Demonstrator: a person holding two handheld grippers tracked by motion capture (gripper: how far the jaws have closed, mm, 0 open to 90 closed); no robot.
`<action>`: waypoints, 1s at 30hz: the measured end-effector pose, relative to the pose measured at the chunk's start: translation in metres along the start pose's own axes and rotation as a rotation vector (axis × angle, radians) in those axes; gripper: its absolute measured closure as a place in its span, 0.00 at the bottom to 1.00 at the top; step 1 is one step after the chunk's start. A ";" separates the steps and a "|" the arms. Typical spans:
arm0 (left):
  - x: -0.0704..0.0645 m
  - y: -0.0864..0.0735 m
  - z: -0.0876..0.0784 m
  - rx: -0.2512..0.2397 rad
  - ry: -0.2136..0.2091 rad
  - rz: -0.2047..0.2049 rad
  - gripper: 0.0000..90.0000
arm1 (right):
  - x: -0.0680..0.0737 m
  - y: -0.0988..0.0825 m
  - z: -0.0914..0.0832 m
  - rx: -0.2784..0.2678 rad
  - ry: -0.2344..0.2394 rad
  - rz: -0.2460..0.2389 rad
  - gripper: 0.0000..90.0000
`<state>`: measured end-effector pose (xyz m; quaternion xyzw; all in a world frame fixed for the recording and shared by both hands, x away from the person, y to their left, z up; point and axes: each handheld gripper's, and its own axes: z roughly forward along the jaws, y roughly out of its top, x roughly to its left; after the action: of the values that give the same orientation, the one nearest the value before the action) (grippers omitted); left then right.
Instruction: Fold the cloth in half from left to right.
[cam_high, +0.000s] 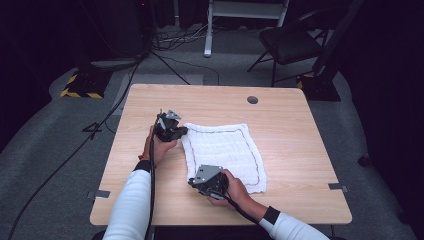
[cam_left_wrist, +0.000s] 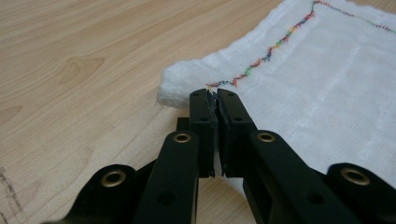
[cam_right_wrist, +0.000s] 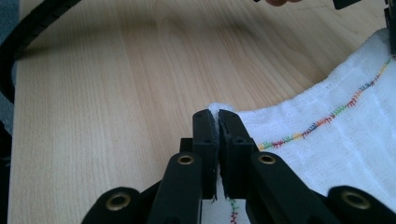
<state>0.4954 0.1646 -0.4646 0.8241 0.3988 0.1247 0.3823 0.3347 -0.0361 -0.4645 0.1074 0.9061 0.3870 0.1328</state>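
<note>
Two corners of the white cloth (cam_high: 225, 152), spread flat on my wooden desk (cam_high: 290, 125), are pinched at once: the left hand-held gripper (cam_left_wrist: 215, 100) clamps its far-left corner, the right hand-held gripper (cam_right_wrist: 214, 116) its near-left corner.

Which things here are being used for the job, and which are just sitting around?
In use:
- white cloth, lying flat on the table
- left gripper, shut on the cloth's corner
- right gripper, shut on another corner

Just sitting around:
- black chair behind the table
- cables on the floor
</note>
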 end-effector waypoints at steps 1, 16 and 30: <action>-0.002 0.001 0.000 -0.010 0.000 -0.005 0.95 | 0.000 0.001 -0.001 -0.003 0.001 0.003 0.96; -0.024 0.035 0.011 -0.036 -0.022 0.044 0.95 | -0.020 -0.008 -0.037 -0.050 -0.057 0.069 0.96; -0.051 0.066 0.037 -0.037 -0.051 0.096 0.95 | -0.039 -0.032 -0.078 -0.076 -0.123 0.156 0.96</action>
<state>0.5177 0.0809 -0.4363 0.8382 0.3465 0.1294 0.4009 0.3434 -0.1220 -0.4299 0.1961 0.8698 0.4229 0.1616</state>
